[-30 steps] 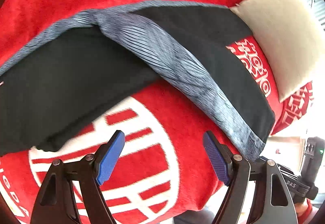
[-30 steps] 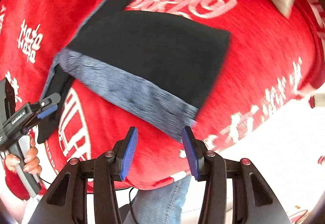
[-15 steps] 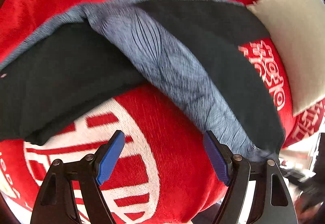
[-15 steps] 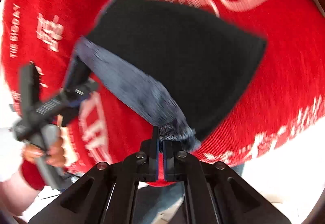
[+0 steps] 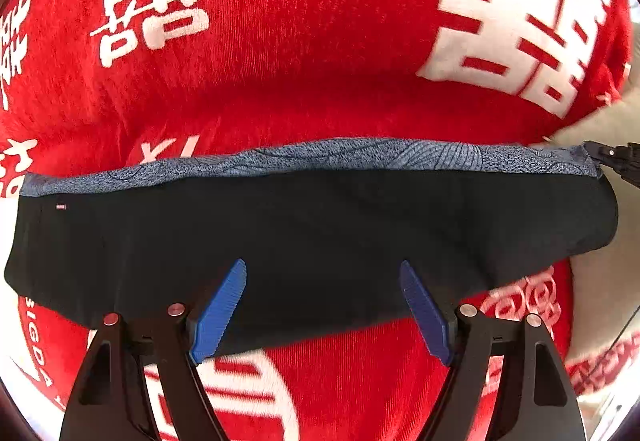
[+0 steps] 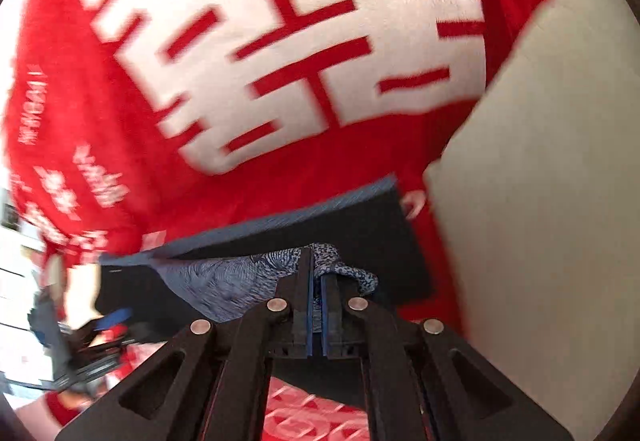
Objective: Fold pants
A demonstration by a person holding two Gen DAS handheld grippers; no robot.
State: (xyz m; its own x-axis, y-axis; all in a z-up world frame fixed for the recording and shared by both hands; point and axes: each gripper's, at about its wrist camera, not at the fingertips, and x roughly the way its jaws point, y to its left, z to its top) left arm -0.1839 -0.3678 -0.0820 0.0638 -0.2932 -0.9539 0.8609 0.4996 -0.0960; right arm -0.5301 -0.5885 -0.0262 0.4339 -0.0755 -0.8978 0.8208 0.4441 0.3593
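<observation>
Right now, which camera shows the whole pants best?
The left wrist view: the black pants stretch across it end to end, the blue patterned band along the far edge. The right wrist view is blurry and shows just one end, bunched where the right gripper pinches the band.

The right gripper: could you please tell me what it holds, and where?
The right gripper grips the pants by the patterned blue-grey band.
</observation>
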